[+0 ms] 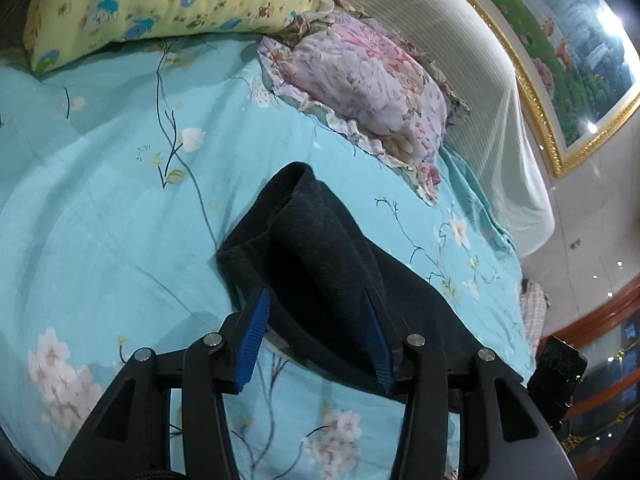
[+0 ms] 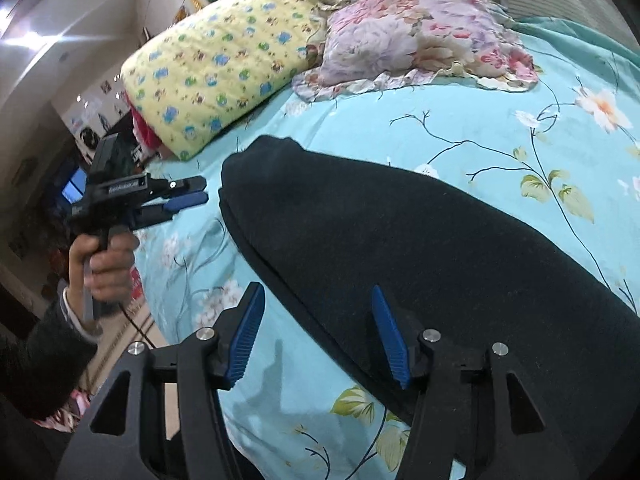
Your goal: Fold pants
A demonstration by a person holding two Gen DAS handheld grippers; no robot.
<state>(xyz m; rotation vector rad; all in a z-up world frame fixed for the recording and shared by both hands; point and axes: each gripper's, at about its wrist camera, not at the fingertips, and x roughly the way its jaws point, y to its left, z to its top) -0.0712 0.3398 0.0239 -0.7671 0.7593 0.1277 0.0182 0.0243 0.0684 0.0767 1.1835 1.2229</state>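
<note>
Dark pants (image 2: 420,248) lie folded lengthwise on a turquoise floral bedspread (image 2: 460,128). In the left wrist view the pants' end (image 1: 312,240) is rumpled, with a fold standing up. My left gripper (image 1: 316,300) is open, its blue pads on either side of that end, just above it. It also shows in the right wrist view (image 2: 196,194), open, beside the pants' left end. My right gripper (image 2: 318,296) is open over the pants' near edge, holding nothing.
A yellow cartoon-print pillow (image 1: 160,0) and a pink floral pillow (image 1: 360,80) lie at the head of the bed. A cream headboard (image 1: 480,80) and a gold-framed picture (image 1: 568,60) stand behind. The bed's edge drops to the floor at the left (image 2: 132,320).
</note>
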